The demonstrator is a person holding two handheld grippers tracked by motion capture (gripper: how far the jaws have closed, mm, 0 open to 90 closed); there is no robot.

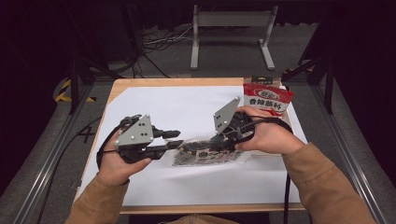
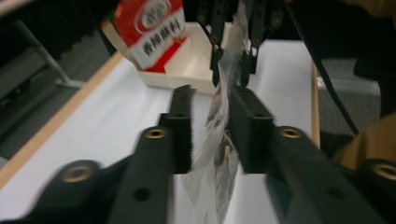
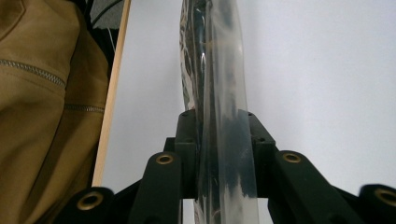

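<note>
A wooden table (image 1: 122,84) covered by a white sheet (image 1: 187,107) carries the work, and the person's two forearms in tan sleeves (image 1: 327,182) come in from the near edge, each hand wrapped around a gripper with a grey three-cornered plate on top. The left gripper (image 1: 173,139) lies almost level, pointing toward the middle of the table; its jaws stand a little apart with one end of a clear plastic bag (image 1: 210,151) between them, and in the left gripper view (image 2: 212,121) the film hangs in the gap without being visibly pinched. The right gripper (image 1: 223,140) is tilted, its plate raised on edge, and points back toward the left one; in the right gripper view (image 3: 219,140) its jaws are closed tight on the bag (image 3: 217,84), the film squeezed flat between the pads. The bag lies on the sheet at the middle of the table, stretched between the two grippers, with dark printing that is too blurred to read. At the far right corner stands a red-and-white packet (image 1: 267,99) in a white box (image 2: 187,70); its label carries Chinese characters and a round emblem, too small to make out with certainty. The right hand hides most of its gripper's body in the high view
</note>
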